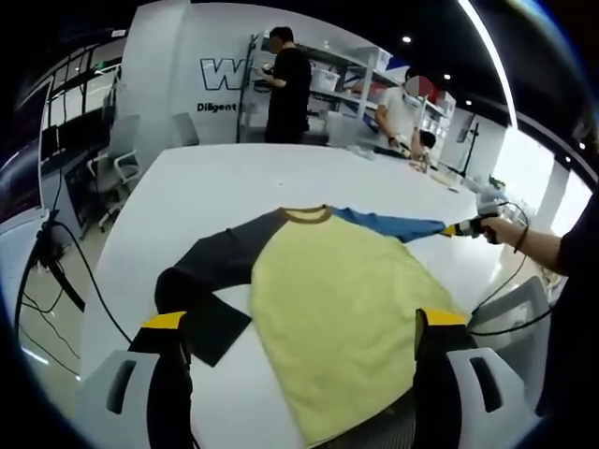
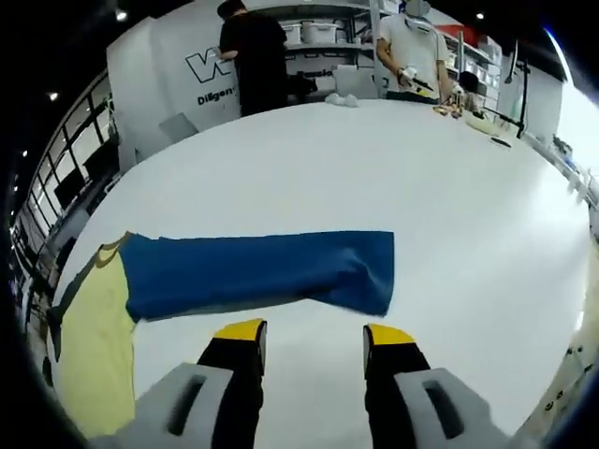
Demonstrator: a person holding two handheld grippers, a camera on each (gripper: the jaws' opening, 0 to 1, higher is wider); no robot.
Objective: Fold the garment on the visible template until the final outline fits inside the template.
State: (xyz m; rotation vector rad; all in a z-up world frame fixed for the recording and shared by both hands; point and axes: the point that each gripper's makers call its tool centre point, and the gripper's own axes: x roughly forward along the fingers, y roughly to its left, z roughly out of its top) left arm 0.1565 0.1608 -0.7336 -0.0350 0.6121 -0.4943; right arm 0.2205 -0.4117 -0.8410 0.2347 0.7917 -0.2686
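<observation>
One white table point(image 1: 234, 178) carries everything in front of me. On it lies one garment point(image 1: 346, 318), a long-sleeved shirt with a yellow body, a brown collar, one dark sleeve point(image 1: 211, 281) folded back toward my left claw and one blue sleeve point(image 2: 262, 271) laid out flat and straight across the table. I cannot make out any template outline on the tabletop. Two people stand at the far edge of the table by the shelving point(image 1: 337, 79), one in black point(image 1: 288, 84) and one in white point(image 1: 401, 112); nothing of theirs reaches the shirt.

My left gripper point(image 1: 304, 323) hangs over the near hem of the yellow body, jaws wide apart and holding nothing. My right gripper point(image 2: 312, 335) sits just short of the blue sleeve's near edge, jaws parted and empty. In the left gripper view the right gripper appears at the sleeve's far tip, in my hand point(image 1: 505, 229), with black cables point(image 1: 65, 253) trailing off the table's sides.
</observation>
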